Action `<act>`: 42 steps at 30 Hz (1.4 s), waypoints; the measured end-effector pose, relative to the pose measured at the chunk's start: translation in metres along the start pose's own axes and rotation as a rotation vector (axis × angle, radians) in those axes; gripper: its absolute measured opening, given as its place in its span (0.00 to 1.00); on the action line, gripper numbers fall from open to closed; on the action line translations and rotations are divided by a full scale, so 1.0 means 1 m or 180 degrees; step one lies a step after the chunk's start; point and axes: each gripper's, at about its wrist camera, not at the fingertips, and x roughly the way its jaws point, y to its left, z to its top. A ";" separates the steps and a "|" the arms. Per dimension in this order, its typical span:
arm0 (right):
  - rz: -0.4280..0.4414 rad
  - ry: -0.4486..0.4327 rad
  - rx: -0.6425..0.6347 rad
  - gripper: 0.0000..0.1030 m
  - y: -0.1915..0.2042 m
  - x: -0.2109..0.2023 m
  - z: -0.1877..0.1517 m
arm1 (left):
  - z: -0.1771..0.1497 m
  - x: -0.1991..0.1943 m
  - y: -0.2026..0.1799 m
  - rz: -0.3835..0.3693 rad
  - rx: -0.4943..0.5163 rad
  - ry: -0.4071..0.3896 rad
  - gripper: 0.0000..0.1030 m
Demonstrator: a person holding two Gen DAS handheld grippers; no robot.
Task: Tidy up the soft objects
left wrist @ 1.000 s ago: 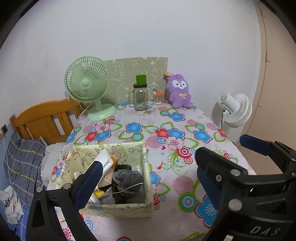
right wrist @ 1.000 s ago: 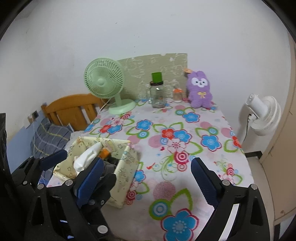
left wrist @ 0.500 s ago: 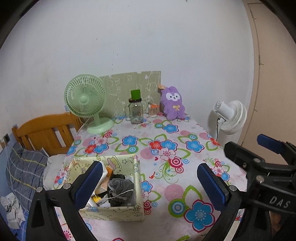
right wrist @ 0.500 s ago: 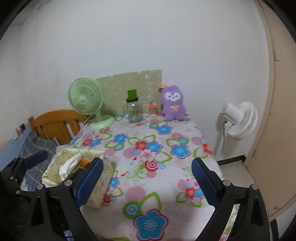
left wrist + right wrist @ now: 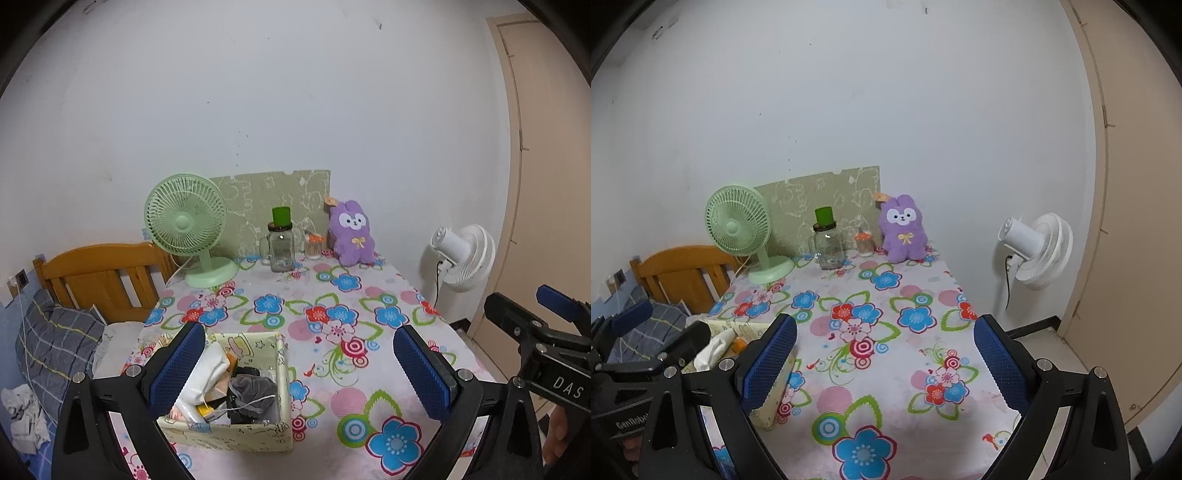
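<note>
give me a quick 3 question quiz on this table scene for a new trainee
1. True or false: the purple plush bunny is inside the fabric box.
2. Which stands nearest the bunny? A) green desk fan B) small orange-topped jar C) white floor fan
3. Fill in: the left tool and right tool are both ____ and hold nothing.

Key
1. False: it sits at the far table edge by the wall.
2. B
3. open

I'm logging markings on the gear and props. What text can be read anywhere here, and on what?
"DAS": white letters on the right tool, seen from the left wrist.
"GenRobot", cut off at the edge: on the left tool, seen from the right wrist.
Tag on the purple plush: too small to read.
</note>
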 end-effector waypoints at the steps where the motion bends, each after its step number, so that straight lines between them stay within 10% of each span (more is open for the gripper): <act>1: 0.0001 -0.0017 0.0003 0.95 0.000 -0.001 0.001 | 0.000 -0.002 0.001 0.0002 -0.0007 -0.0013 1.00; 42: -0.0002 -0.0064 -0.0006 1.00 0.011 0.003 0.003 | 0.003 0.002 0.009 0.0048 -0.0121 0.0013 1.00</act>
